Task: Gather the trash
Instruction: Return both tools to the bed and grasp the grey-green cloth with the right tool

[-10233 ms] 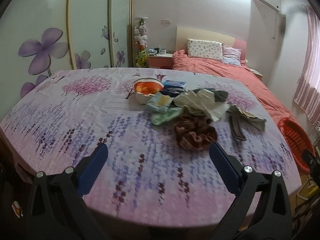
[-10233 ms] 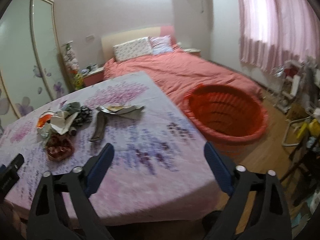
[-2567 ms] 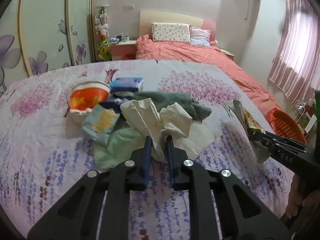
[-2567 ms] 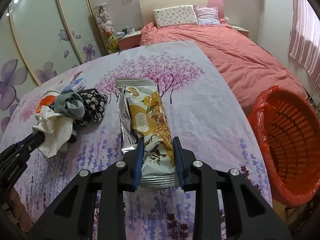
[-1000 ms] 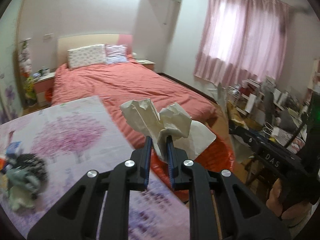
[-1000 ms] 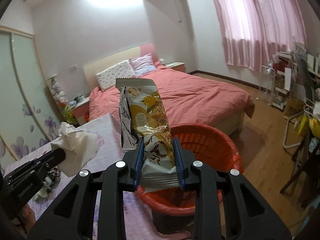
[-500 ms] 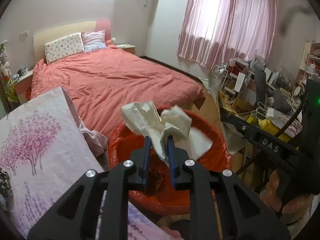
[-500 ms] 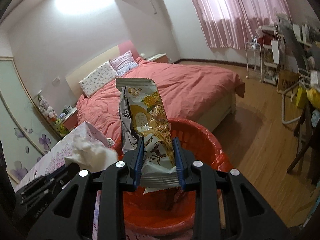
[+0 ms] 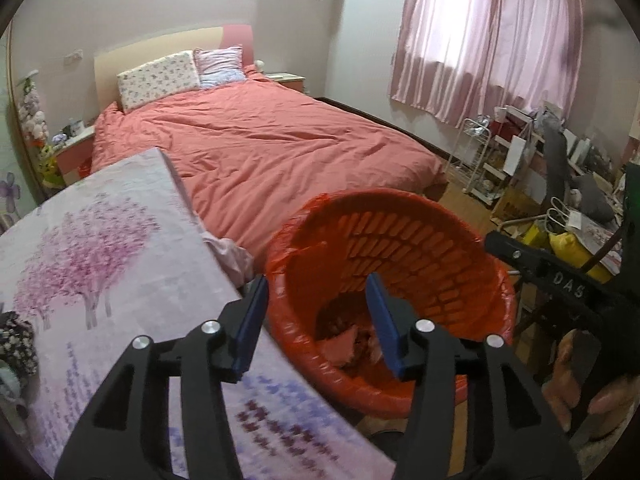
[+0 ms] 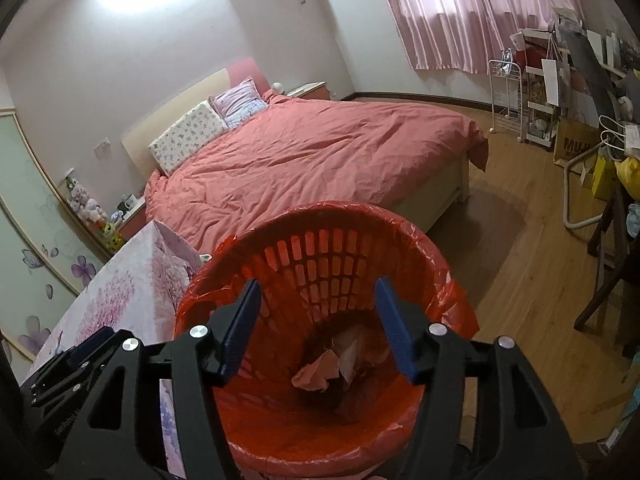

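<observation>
An orange basket (image 9: 420, 240) (image 10: 328, 256) lined with a red plastic bag stands on the floor beside the flower-print bed. Crumpled paper and wrapper trash (image 10: 344, 356) (image 9: 352, 344) lies at its bottom. My left gripper (image 9: 316, 300) hovers over the basket's near left rim, its jaws opening with nothing between them. My right gripper (image 10: 316, 304) hangs right above the basket's mouth, its jaws also opening and empty. The right gripper's black body (image 9: 560, 280) shows at the right edge of the left wrist view, and a hand (image 9: 592, 392) holds it.
The flower-print bedspread (image 9: 100, 260) lies left of the basket, with dark clothing (image 9: 16, 344) at its left edge. Behind is a bed with a salmon quilt (image 9: 260, 152). White shelves (image 10: 508, 96), bags and clutter (image 9: 560, 220) crowd the right wall by the wooden floor (image 10: 520, 240).
Both grippers have opened. The crumpled paper has left the left gripper and the snack wrapper has left the right one; both now lie in the basket. Both grippers sank closer to it.
</observation>
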### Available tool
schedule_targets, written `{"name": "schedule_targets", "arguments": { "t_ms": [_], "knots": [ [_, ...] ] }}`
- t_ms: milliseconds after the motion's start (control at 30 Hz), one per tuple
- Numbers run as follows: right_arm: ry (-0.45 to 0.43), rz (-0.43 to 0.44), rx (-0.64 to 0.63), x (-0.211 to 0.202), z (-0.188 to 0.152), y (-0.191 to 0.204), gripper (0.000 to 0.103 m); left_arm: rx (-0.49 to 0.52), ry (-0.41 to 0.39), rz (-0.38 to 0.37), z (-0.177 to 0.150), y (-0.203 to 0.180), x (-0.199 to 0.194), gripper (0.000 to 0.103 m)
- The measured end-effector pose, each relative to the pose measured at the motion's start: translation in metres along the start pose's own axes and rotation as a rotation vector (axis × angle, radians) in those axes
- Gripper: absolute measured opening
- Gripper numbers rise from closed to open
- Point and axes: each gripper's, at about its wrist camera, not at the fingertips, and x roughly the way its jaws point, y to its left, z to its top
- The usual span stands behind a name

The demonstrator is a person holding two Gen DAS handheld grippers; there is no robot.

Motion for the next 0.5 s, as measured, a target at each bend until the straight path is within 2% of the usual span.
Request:
{"name": "schedule_targets", "arguments": {
  "t_ms": [200,400,500],
  "knots": [
    [-0.014,-0.006,-0.04,-0.01,0.001,0.016,0.06,-0.012,-0.028,0.067,-0.011,0.02,-0.026,0.06],
    [-0.035,-0.006,-0.138,-0.021,-0.005,0.051,0.06,-0.028,-0.062,0.149,-0.032,0.053,-0.068,0.061],
    [-0.044,0.013,-0.193,-0.026,-0.012,0.074,0.064,-0.048,-0.076,0.185,-0.042,0.073,-0.088,0.062]
  ]
}}
